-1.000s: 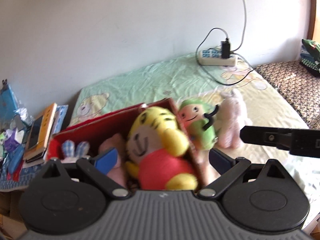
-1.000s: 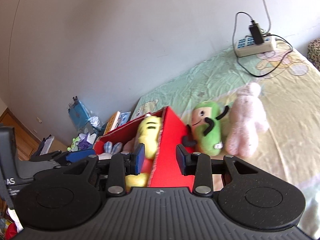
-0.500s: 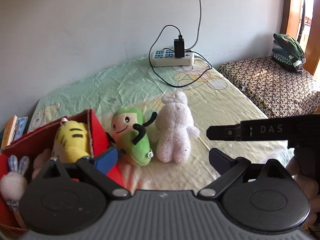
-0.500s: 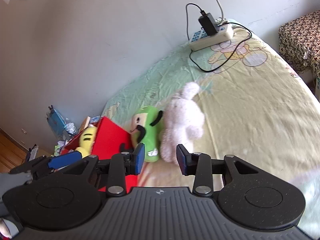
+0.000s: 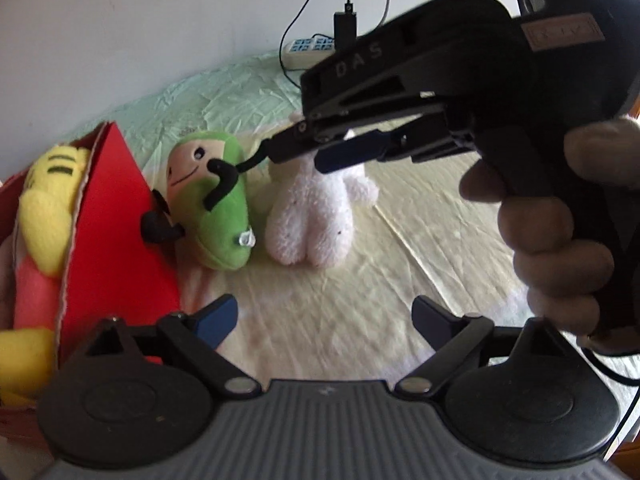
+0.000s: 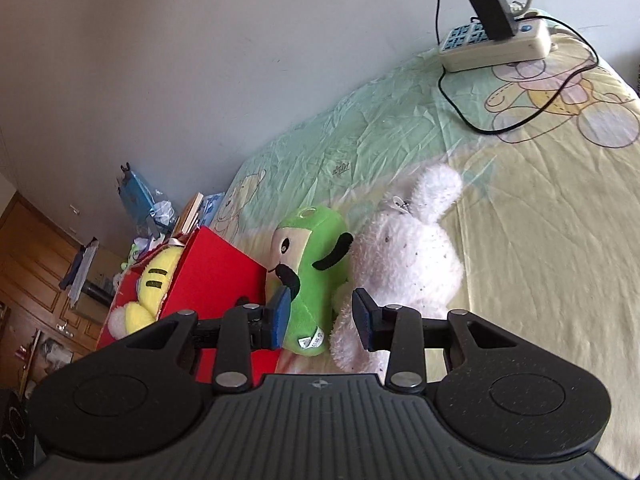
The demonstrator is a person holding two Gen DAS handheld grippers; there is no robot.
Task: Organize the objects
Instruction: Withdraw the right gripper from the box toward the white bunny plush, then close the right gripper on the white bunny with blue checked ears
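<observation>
A green plush [image 5: 218,204] [image 6: 316,276] lies on the bed against a red box [image 5: 112,232] [image 6: 216,280]. A white plush rabbit [image 5: 316,216] [image 6: 404,264] lies right beside it. A yellow tiger plush [image 5: 44,216] [image 6: 156,280] sits in the box. My right gripper [image 6: 322,318] is open, its fingers just above the green plush's lower end; it also shows in the left wrist view [image 5: 304,152] over both plushes. My left gripper [image 5: 324,316] is open and empty above bare sheet in front of the toys.
A power strip [image 6: 496,46] with a black charger and cable lies at the far end of the bed by the wall. Books and clutter [image 6: 160,216] sit beyond the box on the left. A hand [image 5: 560,240] holds the right gripper's handle.
Both grippers have swung right, away from the box, toward the green and white plushes. The right gripper has come down close over the green plush and opened a little wider.
</observation>
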